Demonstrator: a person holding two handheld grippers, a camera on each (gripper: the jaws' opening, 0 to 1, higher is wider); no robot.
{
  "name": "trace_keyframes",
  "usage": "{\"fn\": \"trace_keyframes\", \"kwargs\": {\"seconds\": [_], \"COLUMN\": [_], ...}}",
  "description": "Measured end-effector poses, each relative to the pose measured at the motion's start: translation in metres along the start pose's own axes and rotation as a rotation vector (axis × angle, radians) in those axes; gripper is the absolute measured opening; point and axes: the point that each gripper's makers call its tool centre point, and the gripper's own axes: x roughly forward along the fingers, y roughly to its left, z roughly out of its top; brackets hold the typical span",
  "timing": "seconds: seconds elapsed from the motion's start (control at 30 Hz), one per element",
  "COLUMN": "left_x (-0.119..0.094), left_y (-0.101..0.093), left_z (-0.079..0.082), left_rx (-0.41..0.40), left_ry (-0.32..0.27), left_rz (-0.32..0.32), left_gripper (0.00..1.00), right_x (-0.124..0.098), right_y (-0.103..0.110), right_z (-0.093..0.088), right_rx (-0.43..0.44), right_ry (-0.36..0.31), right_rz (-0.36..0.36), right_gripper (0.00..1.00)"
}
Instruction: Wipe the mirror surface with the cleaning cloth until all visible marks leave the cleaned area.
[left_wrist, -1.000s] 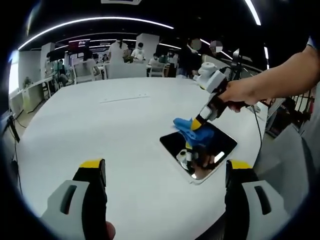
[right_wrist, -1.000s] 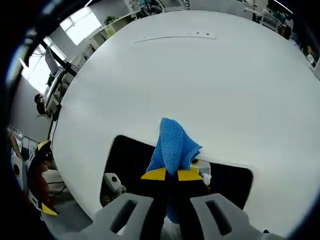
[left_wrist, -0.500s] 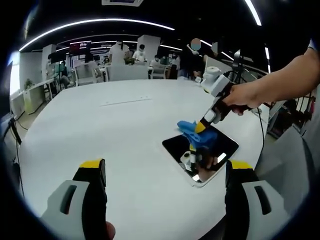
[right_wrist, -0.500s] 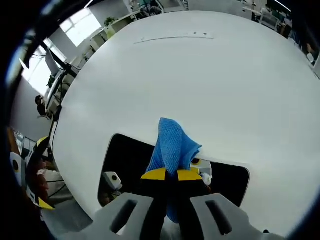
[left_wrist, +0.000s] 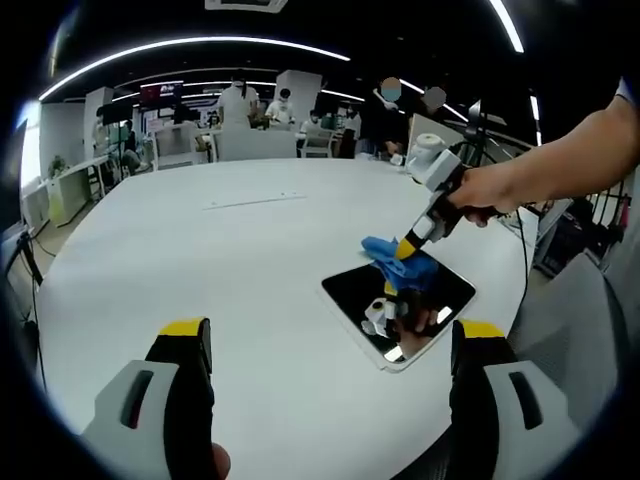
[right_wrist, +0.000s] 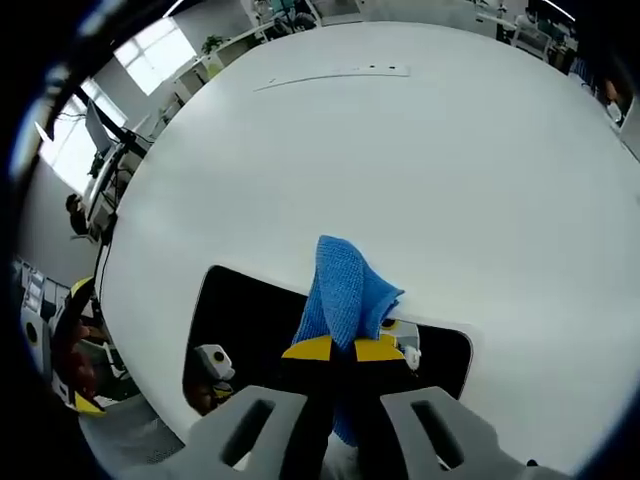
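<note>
While the right gripper (right_wrist: 343, 350) clenches the blue cleaning cloth (right_wrist: 344, 291) between its closed jaws, it presses the cloth against the mirror (right_wrist: 255, 325). Seen from the left gripper view, the cloth (left_wrist: 398, 257) sits at the mirror's (left_wrist: 372, 293) far edge, with a person's hand (left_wrist: 478, 190) holding that tool. This mirror lies flat near the white desk's (left_wrist: 200, 260) right edge. Well back, the left gripper (left_wrist: 330, 340) hangs released, jaws spread wide above the desk's near edge.
</note>
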Motion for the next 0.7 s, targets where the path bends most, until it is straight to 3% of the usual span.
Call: {"fn": "trace_keyframes", "kwargs": {"seconds": [0.7], "left_x": [0.003], "left_y": [0.003], "left_z": [0.0], "left_rx": [-0.006], "left_ry": [-0.006], "left_rz": [-0.002], "left_gripper": [0.99], "right_x": [-0.007], "right_y": [-0.022], "right_z": [-0.004], "right_rx": [0.006], "right_ry": [0.013], "right_rz": [-0.047], "right_gripper": [0.0]}}
